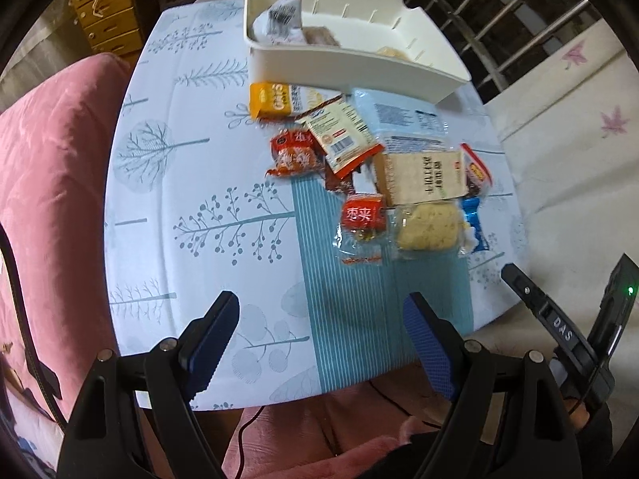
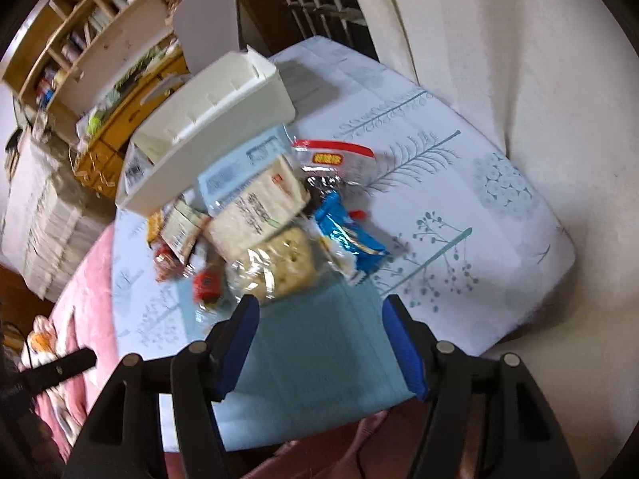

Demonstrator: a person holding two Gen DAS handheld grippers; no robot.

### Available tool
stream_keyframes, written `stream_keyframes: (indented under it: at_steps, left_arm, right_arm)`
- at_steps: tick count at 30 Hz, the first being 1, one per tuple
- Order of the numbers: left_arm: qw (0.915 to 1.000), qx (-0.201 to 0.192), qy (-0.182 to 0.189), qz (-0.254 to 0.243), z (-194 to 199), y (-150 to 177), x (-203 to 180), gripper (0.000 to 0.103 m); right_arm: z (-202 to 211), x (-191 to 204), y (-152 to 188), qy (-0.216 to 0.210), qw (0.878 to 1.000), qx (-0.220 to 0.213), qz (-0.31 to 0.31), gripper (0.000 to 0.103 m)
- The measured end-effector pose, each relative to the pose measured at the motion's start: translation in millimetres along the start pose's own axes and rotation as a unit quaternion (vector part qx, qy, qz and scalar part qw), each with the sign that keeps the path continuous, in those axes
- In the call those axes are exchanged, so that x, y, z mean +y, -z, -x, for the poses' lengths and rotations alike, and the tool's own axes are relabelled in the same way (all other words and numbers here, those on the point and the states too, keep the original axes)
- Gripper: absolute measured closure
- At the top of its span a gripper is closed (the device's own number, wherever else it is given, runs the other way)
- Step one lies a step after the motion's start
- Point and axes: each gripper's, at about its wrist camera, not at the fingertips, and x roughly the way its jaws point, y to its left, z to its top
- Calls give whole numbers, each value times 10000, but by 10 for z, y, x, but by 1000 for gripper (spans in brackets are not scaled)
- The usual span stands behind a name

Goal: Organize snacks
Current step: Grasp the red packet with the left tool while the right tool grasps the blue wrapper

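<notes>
A pile of snack packets lies on the table's middle: an orange packet (image 1: 275, 99), red packets (image 1: 293, 152) (image 1: 362, 212), a beige box (image 1: 423, 175) (image 2: 255, 209), a clear-wrapped biscuit (image 1: 427, 226) (image 2: 283, 261) and a blue packet (image 1: 473, 215) (image 2: 347, 235). A white bin (image 1: 359, 68) (image 2: 211, 127) behind the pile holds a few packets. My left gripper (image 1: 319, 319) is open and empty, above the near table edge. My right gripper (image 2: 319, 315) is open and empty, just short of the biscuit; its body shows in the left wrist view (image 1: 567, 331).
The table wears a light blue tree-print cloth (image 1: 191, 183) (image 2: 459, 183). A pink cushion (image 1: 52, 167) lies left of it. White bedding (image 1: 575, 127) (image 2: 499, 40) lies right. Wooden drawers (image 1: 108, 12) and shelves (image 2: 80, 40) stand behind.
</notes>
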Motion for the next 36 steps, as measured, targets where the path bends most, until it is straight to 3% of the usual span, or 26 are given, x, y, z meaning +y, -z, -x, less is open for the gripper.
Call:
stream_keyframes:
  at_steps: [6,18,23,31,36]
  left_arm:
    - [9995,116,-73,302,-302,-34,-49,20]
    - [9950,116,-140,981,-789,-183,-258,20]
    - [9926,28,-160,1204,-972,-296,-383,20]
    - [9874,48,-254,1559,-1282,-421,-468,20]
    - [9831,43,-364,1796,-1425,-470,-470,22]
  right_arm:
    - [-230,-47,-58,190,9965,219,786,39]
    - [-590,-98,-362,-144,9766,773,2003,39]
    - [-690,-42,-486,-409,9576,956,2687,42]
    - [-828,79,-507,-805,9095,1403,3829,57]
    - [-893,69,-527,-859,8958,1530,4083,61]
